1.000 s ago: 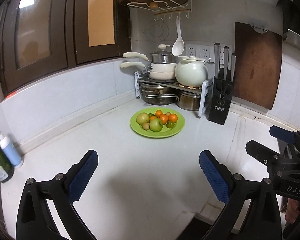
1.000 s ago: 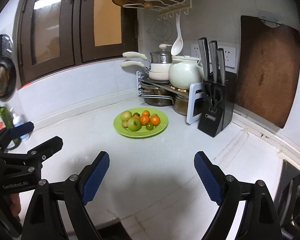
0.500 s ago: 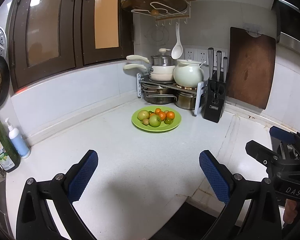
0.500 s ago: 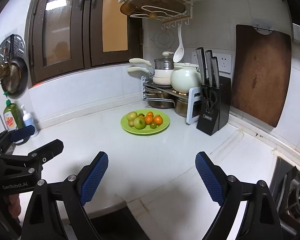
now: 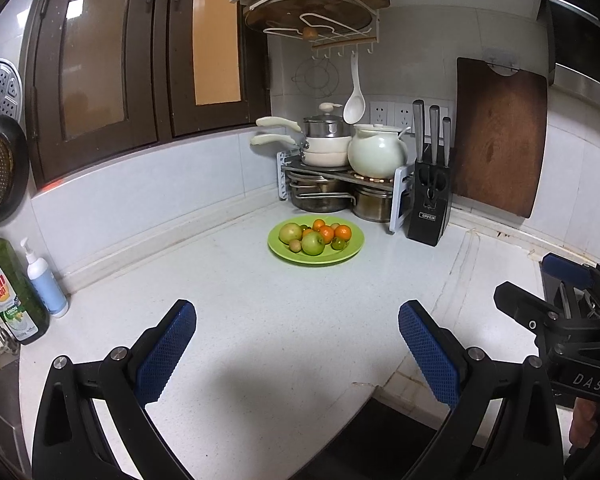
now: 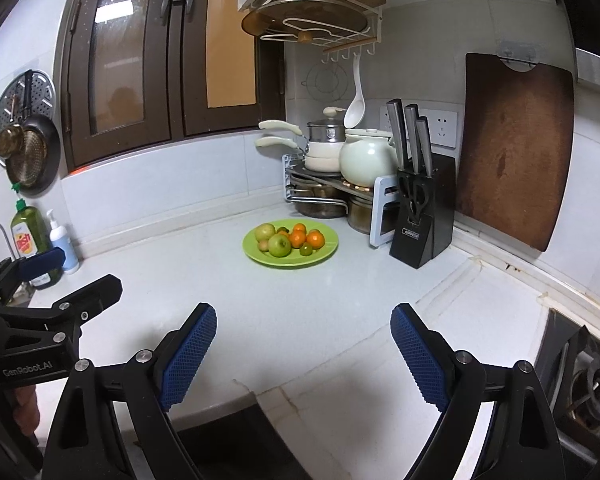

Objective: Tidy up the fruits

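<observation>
Both grippers backed off; fruit plate [image 5: 352,254] farther.

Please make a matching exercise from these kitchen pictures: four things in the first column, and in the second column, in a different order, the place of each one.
Things:
1. fruits
2. ladle
3. knives
4. dish soap bottle

Places:
A. standing in the black block
B. on the green plate
C. at the left edge of the counter, beside a white pump bottle
D. hanging from a hook under the wall rack

Pairs: 1-B, 2-D, 3-A, 4-C
</observation>
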The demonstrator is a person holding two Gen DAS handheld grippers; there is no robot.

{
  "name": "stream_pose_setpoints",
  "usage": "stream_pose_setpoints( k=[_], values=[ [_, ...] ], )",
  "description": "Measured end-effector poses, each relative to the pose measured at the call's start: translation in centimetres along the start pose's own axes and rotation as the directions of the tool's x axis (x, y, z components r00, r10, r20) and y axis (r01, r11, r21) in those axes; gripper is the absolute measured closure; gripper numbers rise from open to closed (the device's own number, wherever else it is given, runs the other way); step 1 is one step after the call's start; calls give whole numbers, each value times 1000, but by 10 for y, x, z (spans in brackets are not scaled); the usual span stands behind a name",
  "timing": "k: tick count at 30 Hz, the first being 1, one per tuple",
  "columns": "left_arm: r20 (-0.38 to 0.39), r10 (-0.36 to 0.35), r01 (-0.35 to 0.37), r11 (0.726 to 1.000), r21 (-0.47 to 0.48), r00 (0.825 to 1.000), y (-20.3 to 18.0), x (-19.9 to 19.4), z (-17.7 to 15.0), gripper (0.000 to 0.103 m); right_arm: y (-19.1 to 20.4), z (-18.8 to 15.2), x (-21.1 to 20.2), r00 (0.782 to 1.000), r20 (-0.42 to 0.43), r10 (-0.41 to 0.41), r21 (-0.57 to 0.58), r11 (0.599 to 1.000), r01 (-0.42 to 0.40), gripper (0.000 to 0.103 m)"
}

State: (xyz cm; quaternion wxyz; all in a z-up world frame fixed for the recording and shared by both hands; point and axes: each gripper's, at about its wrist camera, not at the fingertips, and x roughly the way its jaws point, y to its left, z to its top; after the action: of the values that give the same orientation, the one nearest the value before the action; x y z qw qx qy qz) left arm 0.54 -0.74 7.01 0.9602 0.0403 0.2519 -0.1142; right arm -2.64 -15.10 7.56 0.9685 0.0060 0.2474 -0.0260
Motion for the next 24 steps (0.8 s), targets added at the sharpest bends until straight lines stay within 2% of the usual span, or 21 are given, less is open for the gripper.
stream_pose_setpoints(
  k=[24],
  values=[
    [1,-3,3,1000,9,1000,0,-4,-1,0,-1,-5,-7,1000,0,-8,8,1000,8,13]
  ],
)
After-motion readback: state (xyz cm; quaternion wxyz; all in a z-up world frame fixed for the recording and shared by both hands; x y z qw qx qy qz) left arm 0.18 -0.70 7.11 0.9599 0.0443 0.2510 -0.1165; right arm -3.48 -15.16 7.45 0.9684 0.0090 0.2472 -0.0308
